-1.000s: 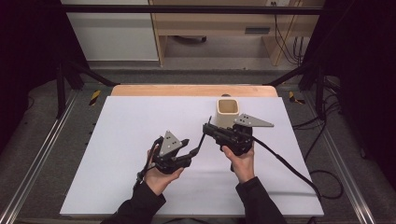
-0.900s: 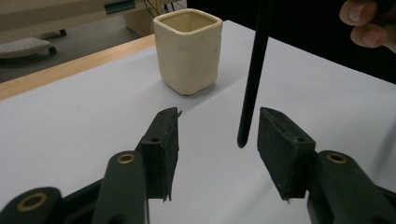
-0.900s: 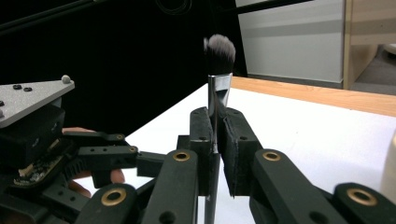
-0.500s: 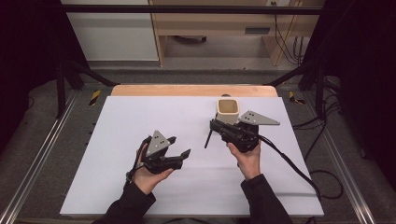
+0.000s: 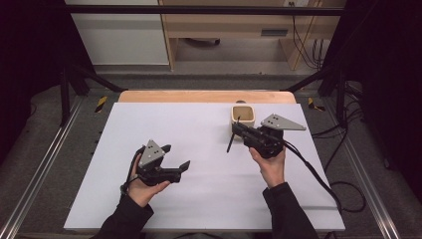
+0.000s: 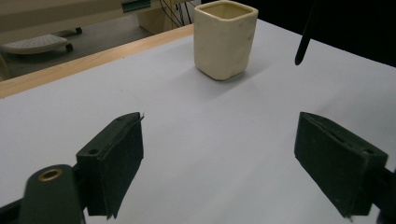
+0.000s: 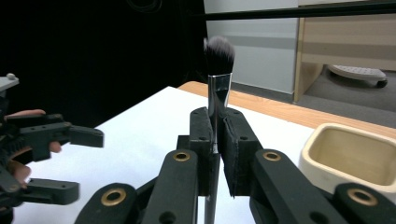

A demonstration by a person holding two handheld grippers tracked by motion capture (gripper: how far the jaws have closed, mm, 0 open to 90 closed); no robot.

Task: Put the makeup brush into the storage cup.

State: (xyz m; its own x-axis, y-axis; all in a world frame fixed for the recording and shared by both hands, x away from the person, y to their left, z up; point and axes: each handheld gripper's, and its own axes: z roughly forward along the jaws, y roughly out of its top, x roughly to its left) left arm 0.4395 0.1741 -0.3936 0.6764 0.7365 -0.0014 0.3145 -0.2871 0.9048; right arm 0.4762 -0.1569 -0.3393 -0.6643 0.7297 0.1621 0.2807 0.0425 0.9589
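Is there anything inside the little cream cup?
From what shows, the cream cup looks empty: bare inner walls. Its bottom is hidden by the rim. The makeup brush is not in it; the right gripper holds it beside the cup.

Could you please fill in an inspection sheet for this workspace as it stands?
Surface: white table top, wooden far edge, bare between the hands.
Job's things: makeup brush upright, bristles up; cream square cup standing empty beside it.
Clutter: nothing seen on the table.
Grippers: right gripper shut on the brush handle; left gripper with jaws just opened wide, nothing between them.
Cables: black cable trails from the right gripper off the table.
Surroundings: dark frame rails, wooden furniture behind.
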